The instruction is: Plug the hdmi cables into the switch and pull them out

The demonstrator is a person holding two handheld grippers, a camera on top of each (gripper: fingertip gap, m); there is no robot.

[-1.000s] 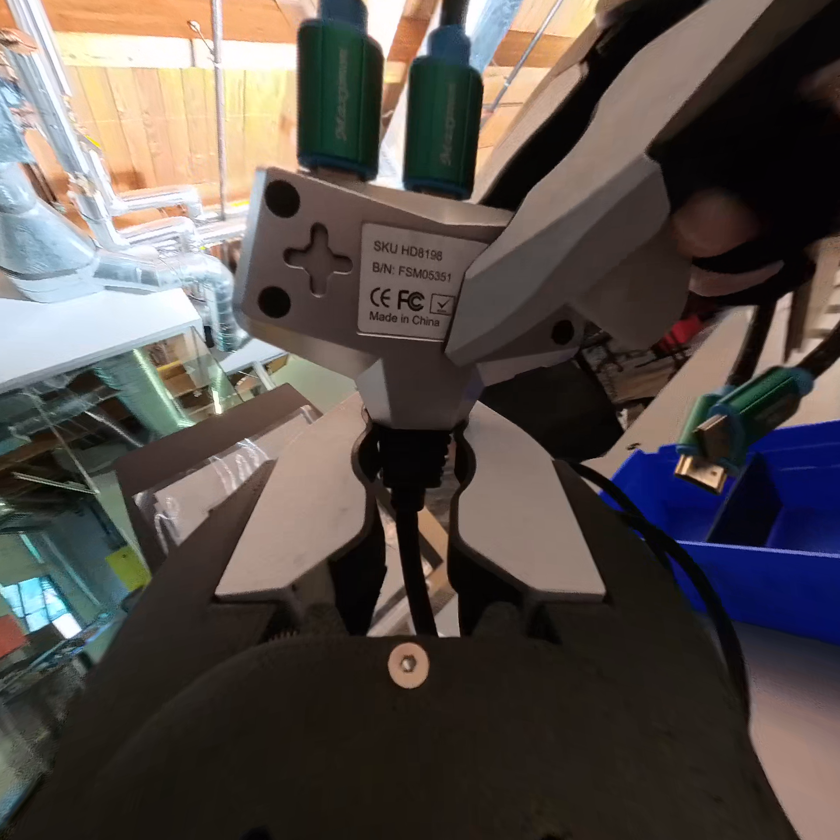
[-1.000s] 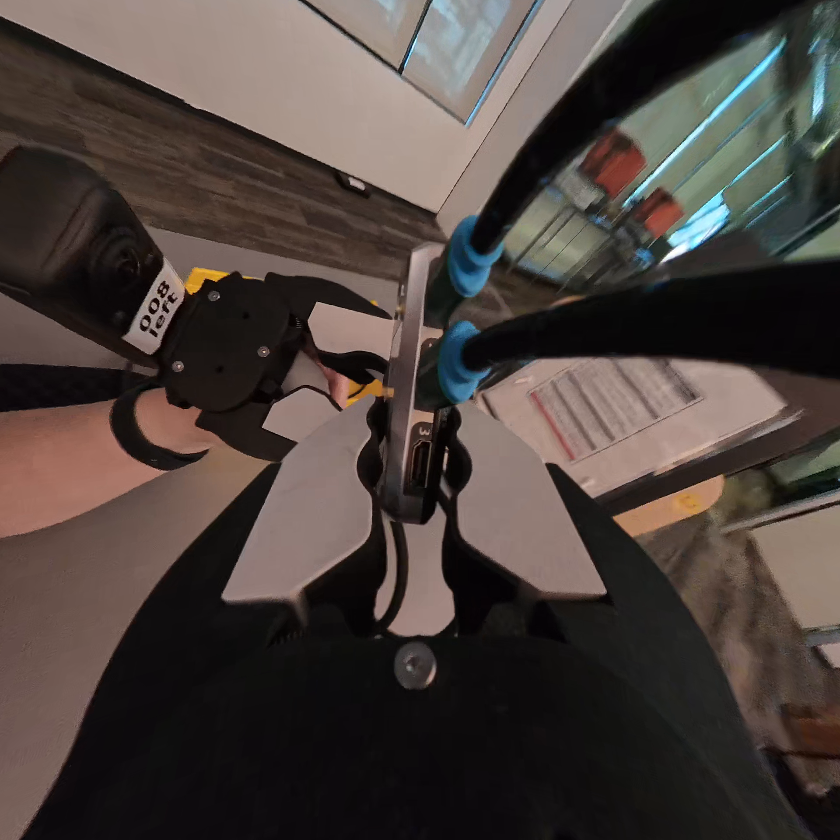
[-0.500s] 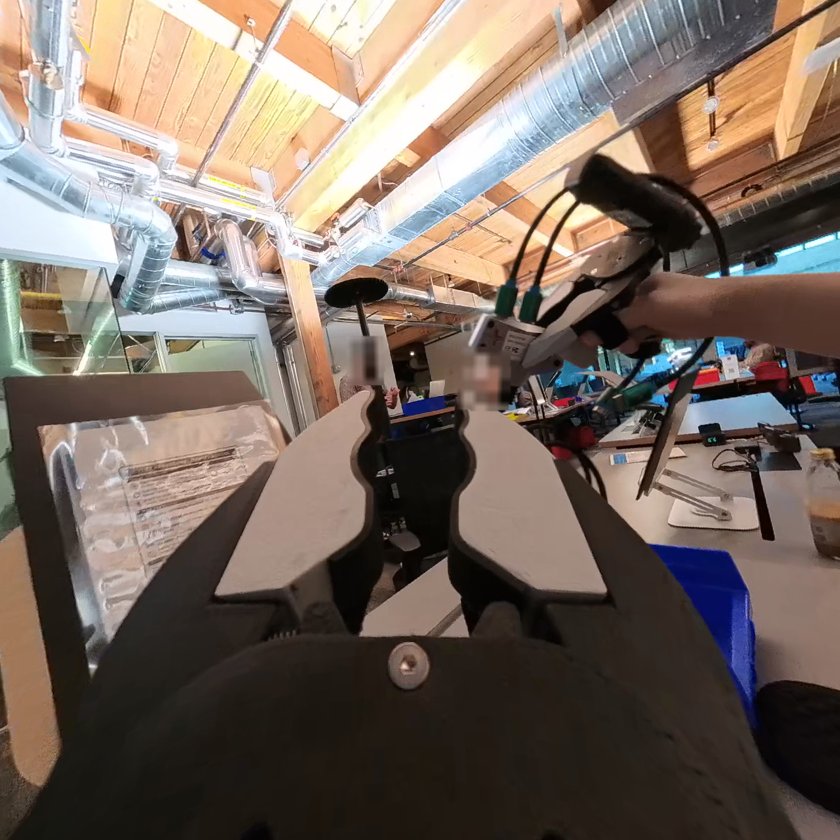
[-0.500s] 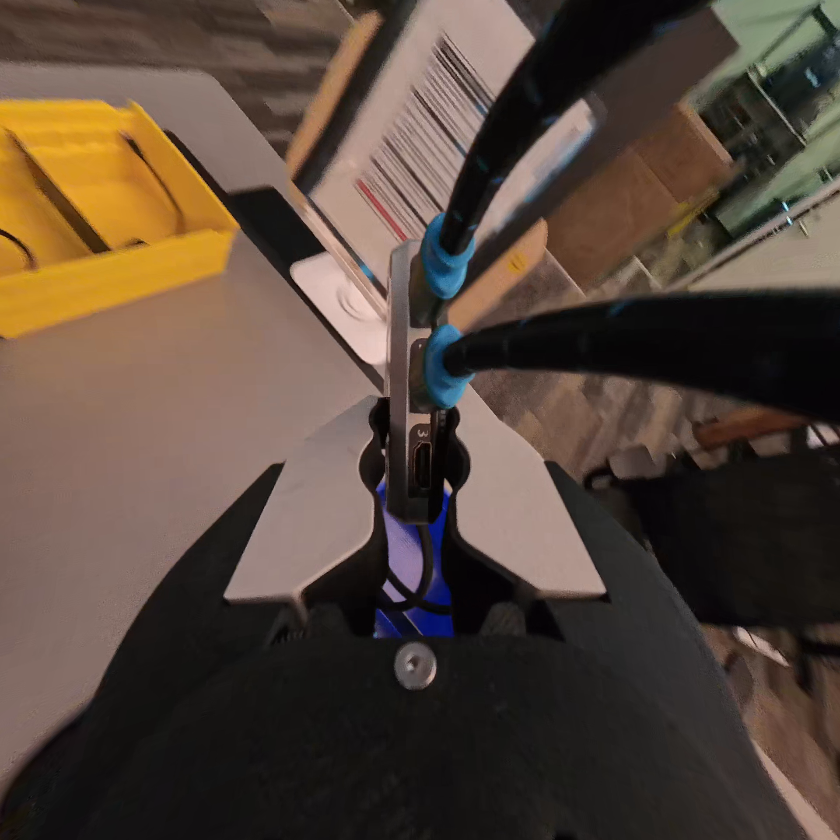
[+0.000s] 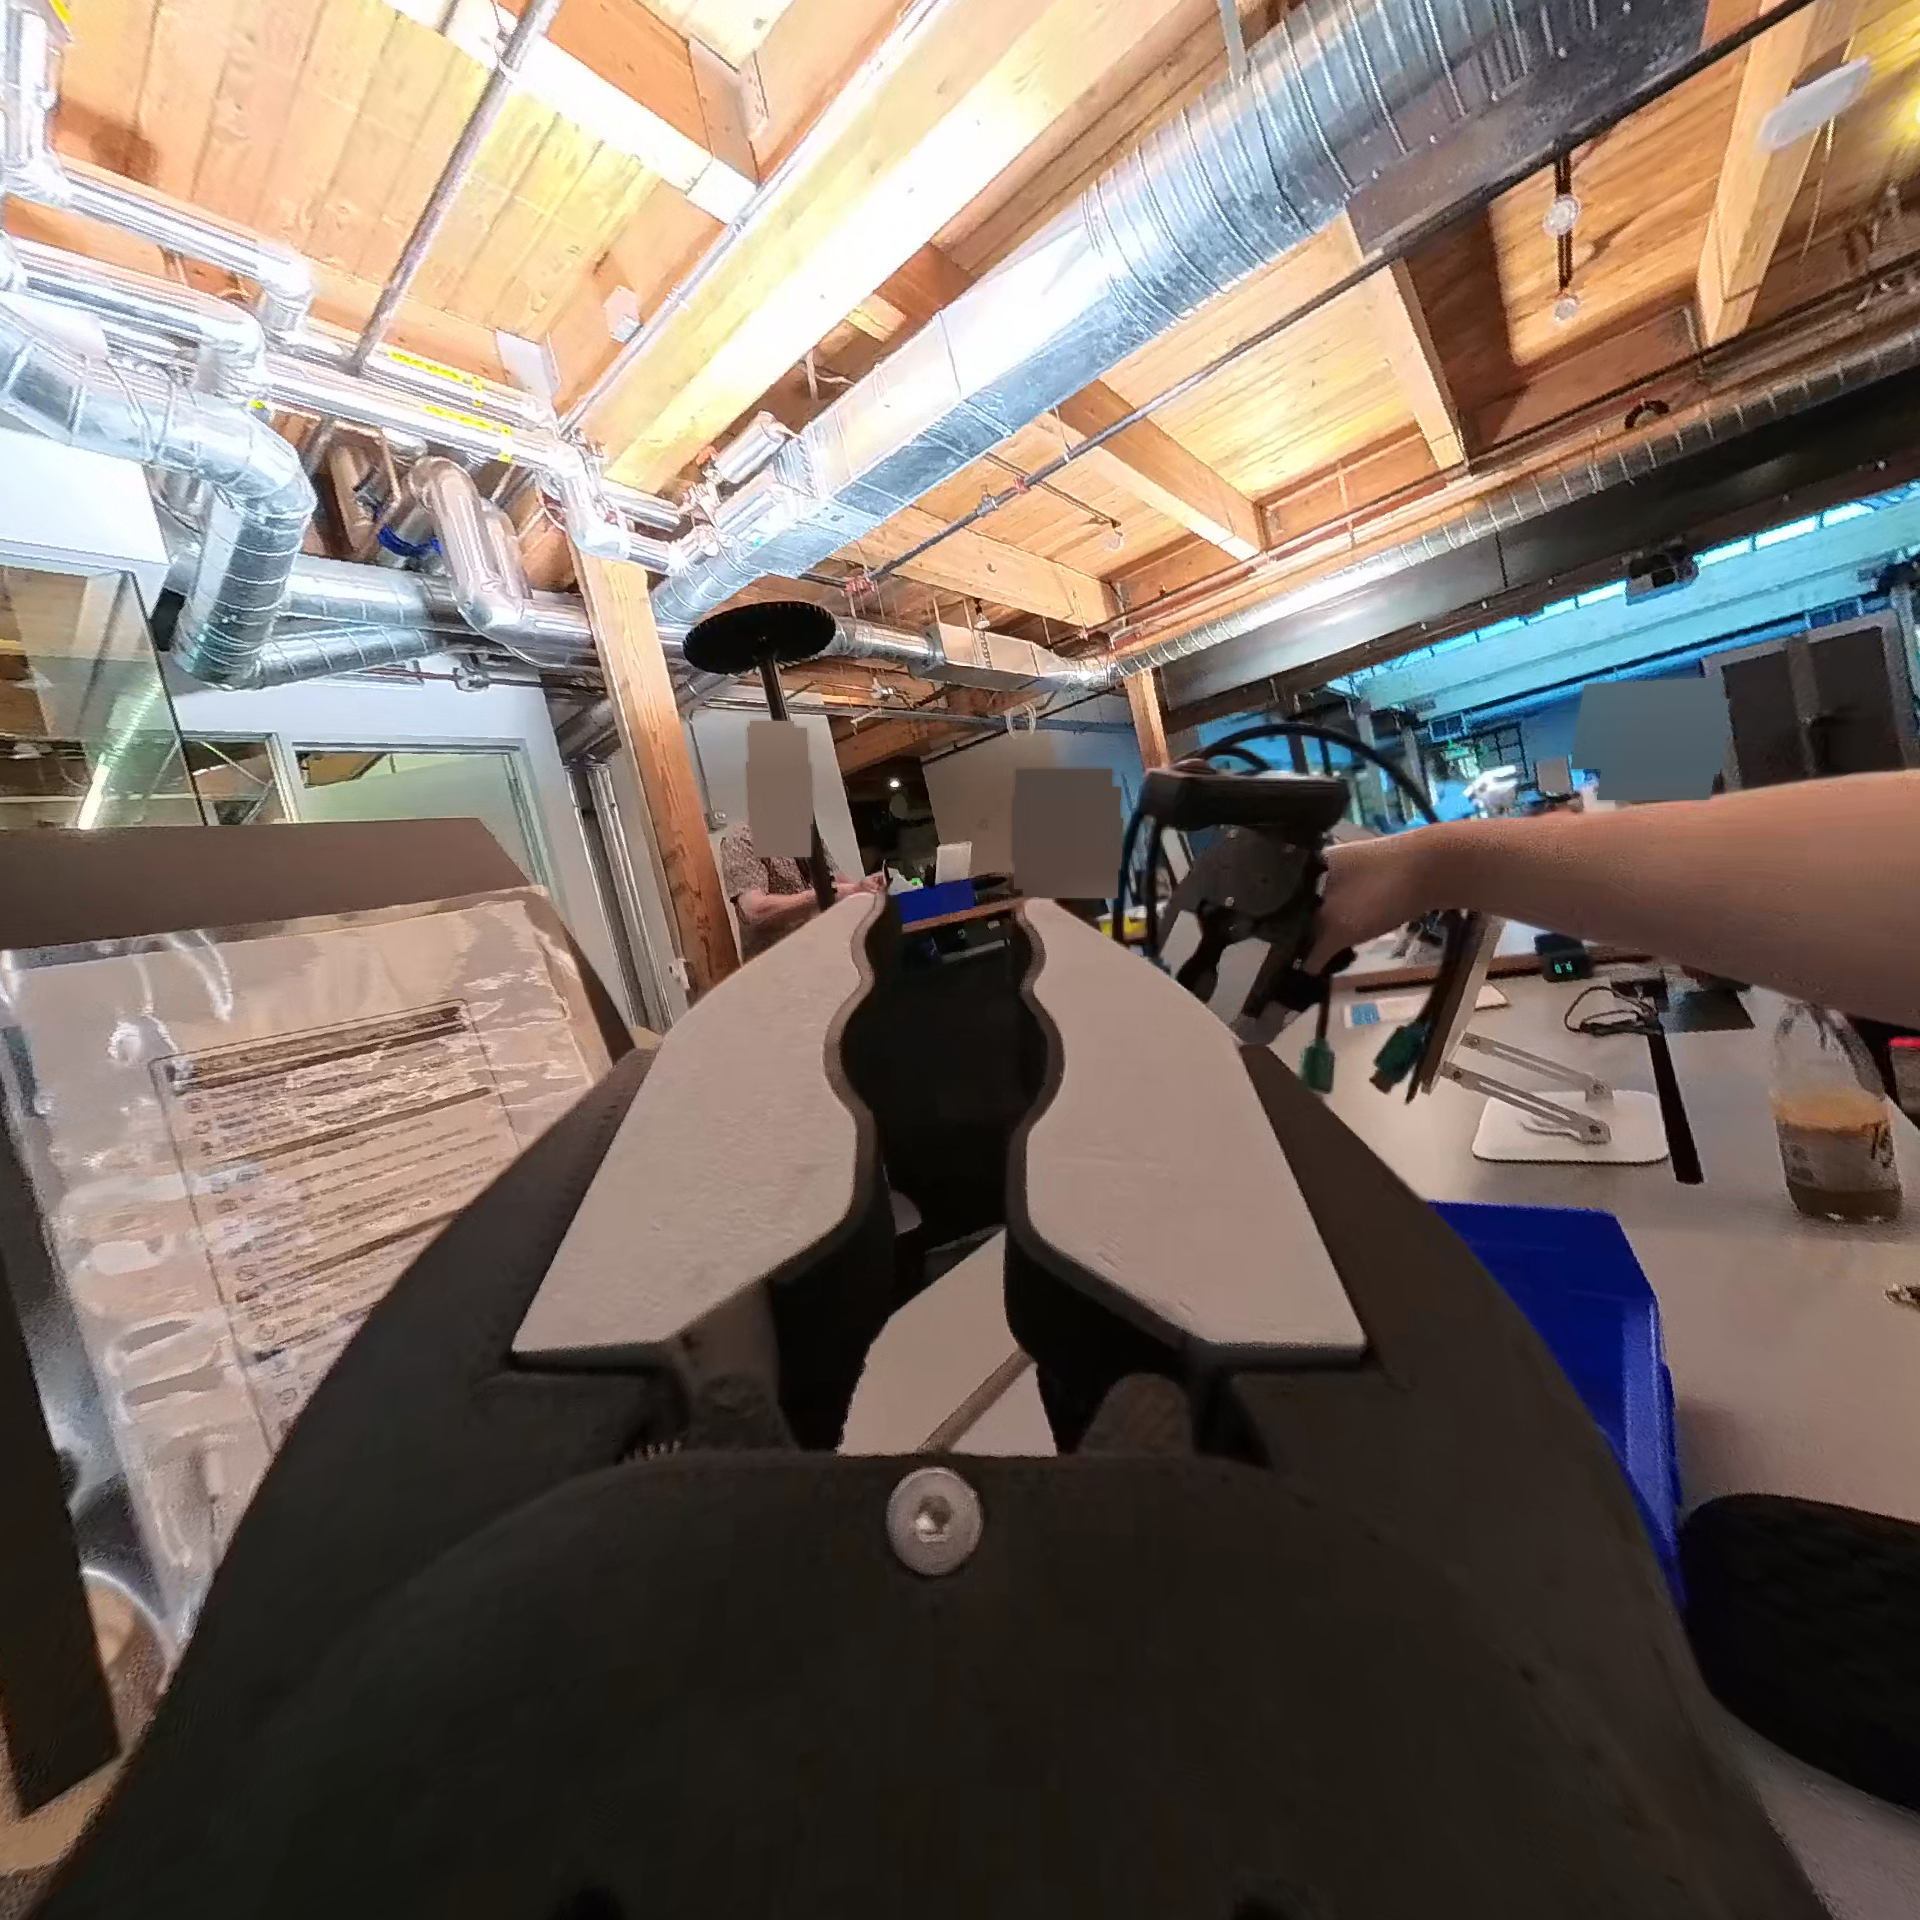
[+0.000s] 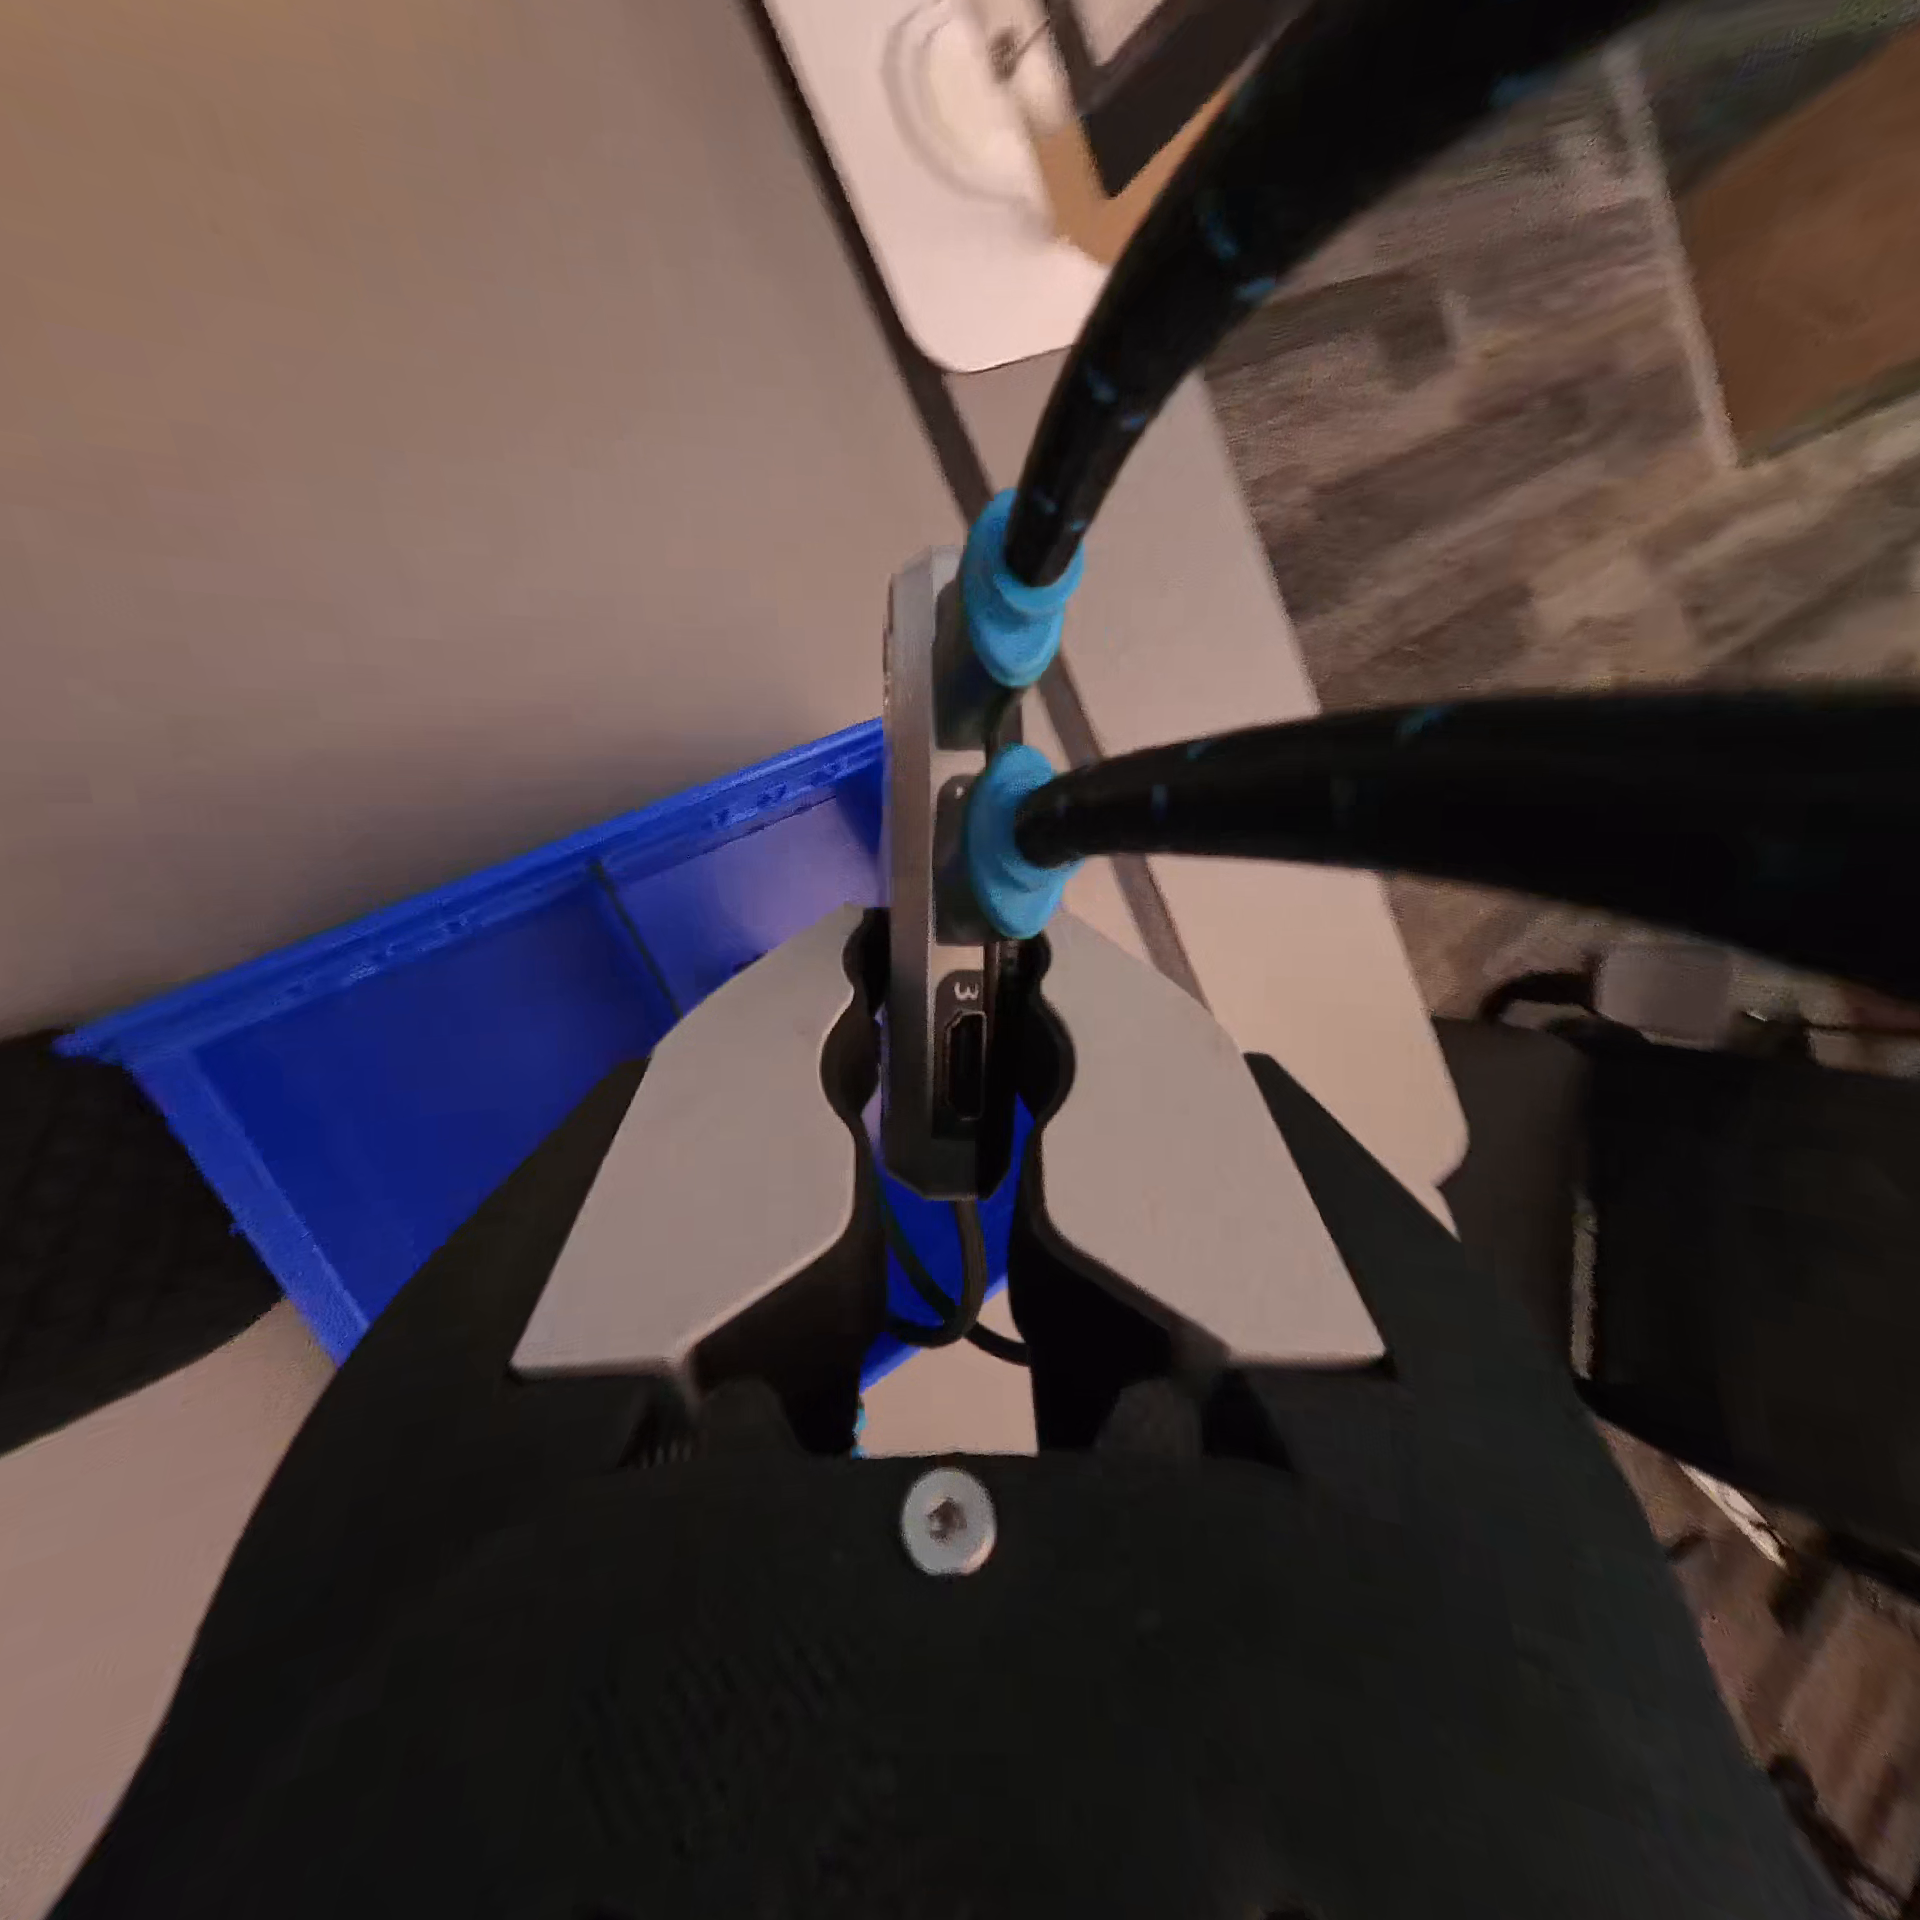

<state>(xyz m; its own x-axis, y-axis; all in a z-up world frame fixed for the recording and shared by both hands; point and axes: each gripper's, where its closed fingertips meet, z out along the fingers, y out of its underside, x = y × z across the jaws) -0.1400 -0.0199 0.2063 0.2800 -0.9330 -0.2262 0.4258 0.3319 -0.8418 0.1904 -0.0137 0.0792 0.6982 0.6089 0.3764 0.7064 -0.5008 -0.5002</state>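
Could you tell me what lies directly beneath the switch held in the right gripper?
Beneath the switch lies a blue bin on the table. The right gripper hides the bin's contents.

We cannot see where the two thick black braided cables (image 6: 1455, 810) end; the picture's edge cuts them. The grey floor (image 6: 1558, 364) behind them is blurred.

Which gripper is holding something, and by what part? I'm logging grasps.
The right gripper pinches the switch by its flat faces at the empty-port end; the left gripper holds nothing.
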